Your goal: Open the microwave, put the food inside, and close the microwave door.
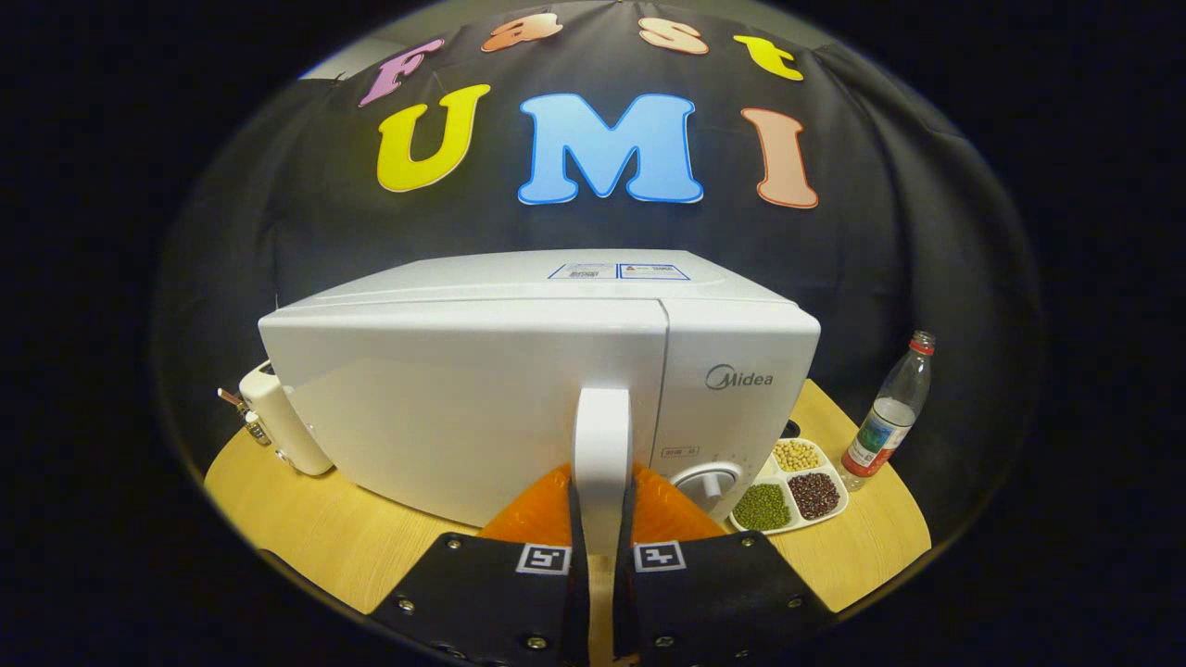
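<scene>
A white microwave [519, 389] sits on a wooden table [306, 528], door apparently closed. The gripper [601, 547] clamps both fingers on the upright door handle [602, 454]. The handle looks rigid and smooth, probably slippery; hold it mid-length. A sectioned dish of beans [789, 496] waits beside the microwave.

"Midea" logo on microwave [556, 398] front panel; top stickers and bottle [891, 412] label unreadable.

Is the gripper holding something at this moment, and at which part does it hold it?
Yes. The gripper is shut on the microwave door handle, with both fingers pressing on the lower end of that upright white bar.
</scene>
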A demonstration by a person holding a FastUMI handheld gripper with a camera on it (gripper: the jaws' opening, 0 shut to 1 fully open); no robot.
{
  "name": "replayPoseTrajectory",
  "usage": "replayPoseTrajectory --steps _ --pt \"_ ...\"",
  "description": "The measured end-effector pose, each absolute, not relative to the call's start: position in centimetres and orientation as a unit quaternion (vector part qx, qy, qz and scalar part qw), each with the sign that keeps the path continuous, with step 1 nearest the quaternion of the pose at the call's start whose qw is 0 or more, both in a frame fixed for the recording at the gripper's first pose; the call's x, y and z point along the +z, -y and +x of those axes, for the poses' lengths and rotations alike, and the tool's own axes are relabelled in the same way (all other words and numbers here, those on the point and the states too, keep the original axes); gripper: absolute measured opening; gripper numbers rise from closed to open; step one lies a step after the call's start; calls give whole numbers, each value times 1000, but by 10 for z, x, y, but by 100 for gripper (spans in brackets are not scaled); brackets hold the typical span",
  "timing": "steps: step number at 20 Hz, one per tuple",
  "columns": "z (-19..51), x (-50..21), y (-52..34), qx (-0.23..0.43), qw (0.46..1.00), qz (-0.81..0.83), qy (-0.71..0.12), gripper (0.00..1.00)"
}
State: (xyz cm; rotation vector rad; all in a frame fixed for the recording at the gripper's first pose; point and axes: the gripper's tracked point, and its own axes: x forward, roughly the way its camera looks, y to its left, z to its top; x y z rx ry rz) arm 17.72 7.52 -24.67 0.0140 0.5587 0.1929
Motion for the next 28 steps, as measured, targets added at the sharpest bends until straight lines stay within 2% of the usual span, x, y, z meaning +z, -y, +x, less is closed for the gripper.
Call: replayPoseTrajectory --steps 2,3,6,10,14,18,28 --pt "177 -246 -75 92 957 -4 -276 10" --pt "174 -243 -74 92 957 -8 -277 4" --pt "176 -247 -76 88 956 -8 -281 4" --pt "133 -243 -78 97 956 -30 -276 5" --pt "105 -238 -84 74 954 -11 -289 4" --pt "75 -233 -94 81 949 7 -304 13" --pt "4 -221 -131 86 953 -3 -290 17"
